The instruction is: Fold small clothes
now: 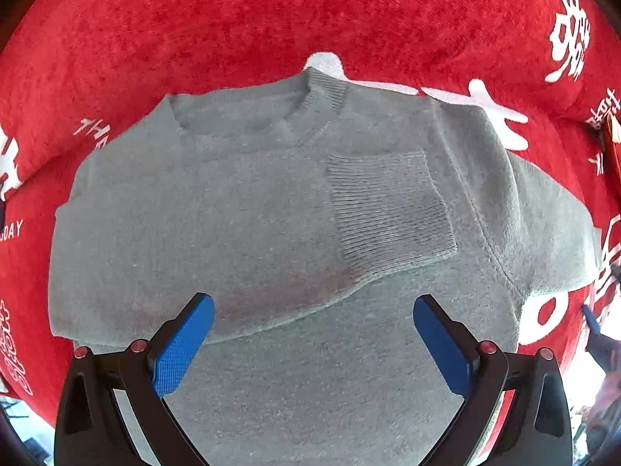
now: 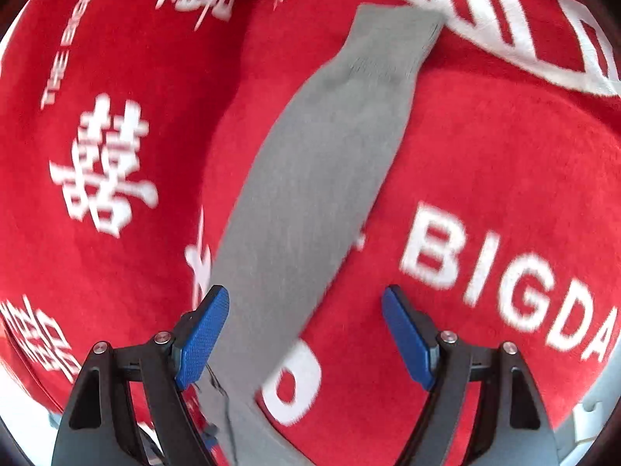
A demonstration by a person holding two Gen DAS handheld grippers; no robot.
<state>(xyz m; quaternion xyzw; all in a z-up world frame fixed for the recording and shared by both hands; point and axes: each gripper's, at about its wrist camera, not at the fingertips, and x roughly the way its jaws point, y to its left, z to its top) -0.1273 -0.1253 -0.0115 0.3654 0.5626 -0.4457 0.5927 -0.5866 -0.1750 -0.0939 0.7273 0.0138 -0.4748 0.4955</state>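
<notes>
My left gripper (image 1: 312, 343) hangs with its jaws spread wide and nothing between them, over the lower body of the grey sweater (image 1: 240, 209) spread flat on the red cloth (image 1: 233, 19) ahead of me. One sleeve is folded across its chest, the ribbed cuff (image 1: 388, 209) ahead and slightly right. My right gripper (image 2: 304, 336) is also wide open, above the other sleeve (image 2: 322, 163), which stretches away ahead of it.

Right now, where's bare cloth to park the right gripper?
Bare red cloth lies right of the outstretched sleeve, up to the BIGDAY lettering. Left of the sleeve is bare too. The sweater fills the middle in the left view, one cuff folded across it.
</notes>
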